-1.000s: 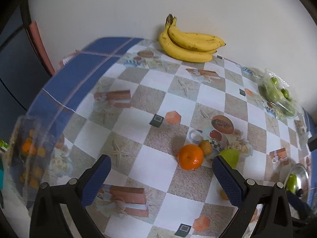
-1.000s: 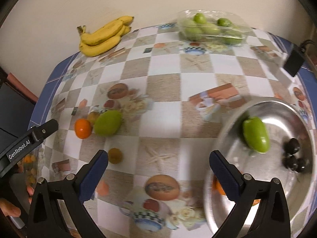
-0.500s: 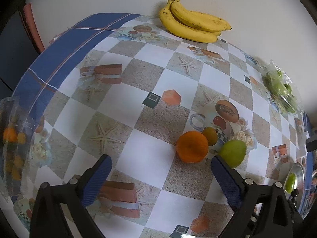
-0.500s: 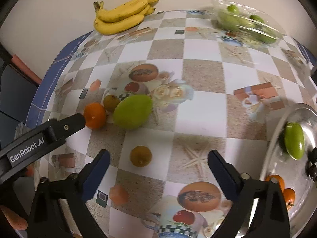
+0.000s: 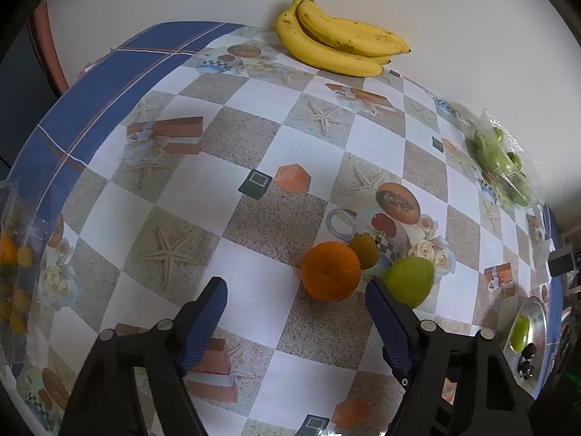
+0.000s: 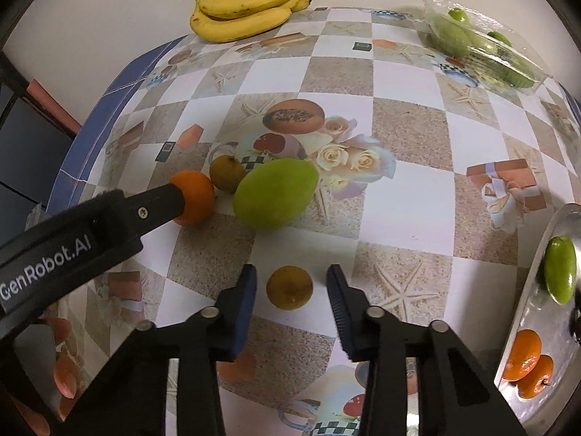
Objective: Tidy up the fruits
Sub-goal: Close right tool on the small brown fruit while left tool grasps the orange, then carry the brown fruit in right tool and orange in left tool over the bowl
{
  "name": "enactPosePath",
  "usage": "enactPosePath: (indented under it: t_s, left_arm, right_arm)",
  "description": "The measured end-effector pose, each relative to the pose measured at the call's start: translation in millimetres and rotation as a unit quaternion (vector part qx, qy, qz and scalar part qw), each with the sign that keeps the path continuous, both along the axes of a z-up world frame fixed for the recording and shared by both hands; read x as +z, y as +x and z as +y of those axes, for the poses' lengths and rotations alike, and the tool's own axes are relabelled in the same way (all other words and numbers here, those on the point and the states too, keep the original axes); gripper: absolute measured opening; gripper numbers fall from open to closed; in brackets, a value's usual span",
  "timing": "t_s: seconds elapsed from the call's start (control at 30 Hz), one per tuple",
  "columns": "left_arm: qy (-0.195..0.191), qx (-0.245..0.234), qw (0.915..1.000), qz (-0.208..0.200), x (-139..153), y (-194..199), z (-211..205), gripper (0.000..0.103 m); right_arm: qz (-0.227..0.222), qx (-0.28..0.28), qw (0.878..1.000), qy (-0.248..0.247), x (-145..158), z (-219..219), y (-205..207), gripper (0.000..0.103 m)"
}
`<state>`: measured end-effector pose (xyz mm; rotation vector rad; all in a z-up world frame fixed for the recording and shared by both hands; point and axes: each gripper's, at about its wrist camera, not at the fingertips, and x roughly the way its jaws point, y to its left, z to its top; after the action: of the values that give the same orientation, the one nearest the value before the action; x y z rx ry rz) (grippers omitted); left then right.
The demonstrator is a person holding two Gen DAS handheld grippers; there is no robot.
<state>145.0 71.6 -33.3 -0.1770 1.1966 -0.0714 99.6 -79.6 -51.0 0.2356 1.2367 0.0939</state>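
Left wrist: left gripper [image 5: 296, 296] jaws apart, have just been narrowing, nothing gripped; orange [image 5: 329, 271] sits just ahead, toward the right finger, touching a small brown fruit [image 5: 364, 250], mango [image 5: 409, 282] beside.

Right wrist: right gripper [image 6: 291, 285] jaws have just been closing around a brownish fruit [image 6: 289, 287] on the table [image 6: 408, 145]; small gaps both sides, not gripped. Tray [image 6: 537, 312] at right.

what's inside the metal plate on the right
In the metal plate: one long green fruit and two small oranges near its rim. The right wrist frame cuts off the rest; the left wrist view adds a few small dark fruits.
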Motion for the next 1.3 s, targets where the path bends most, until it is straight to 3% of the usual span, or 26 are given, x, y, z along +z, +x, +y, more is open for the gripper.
enactPosePath:
  t_s: [0.07, 0.3, 0.63, 0.8, 0.9, 0.93, 1.3]
  left_arm:
    - [-0.001, 0.000, 1.0000, -0.001, 0.7, 0.1, 0.4, 0.080]
    - [-0.006, 0.008, 0.9999, -0.005, 0.3, 0.8, 0.8, 0.079]
    - [-0.009, 0.005, 0.9999, -0.008, -6.7, 9.4, -7.0, 0.067]
    - [-0.030, 0.009, 0.9995, -0.002, -14.7, 13.6, -5.5, 0.062]
    - [-0.043, 0.003, 0.9991, -0.005, -14.2, 13.4, -8.5, 0.049]
    - [-0.046, 0.001, 0.9989, -0.008, -12.8, 13.4, -9.7, 0.040]
    - [-0.038, 0.004, 0.9991, -0.020, 0.4, 9.5, -6.3, 0.038]
  right_arm:
    - [0.001, 0.000, 1.000, 0.000, -0.1, 0.2, -0.3, 0.027]
    - [-0.002, -0.006, 1.000, 0.015, 4.0, -4.0, -1.1, 0.027]
    - [-0.016, -0.031, 0.999, 0.033, 14.5, -24.9, 0.2, 0.027]
    - [-0.017, -0.036, 0.998, 0.039, 15.0, -30.4, -0.7, 0.027]
    - [-0.016, -0.037, 0.998, 0.041, 14.5, -31.0, -0.9, 0.027]
    - [-0.016, -0.037, 0.998, 0.042, 14.3, -31.0, -0.7, 0.027]
    - [-0.023, -0.045, 0.997, 0.052, 21.6, -37.7, -3.3, 0.027]
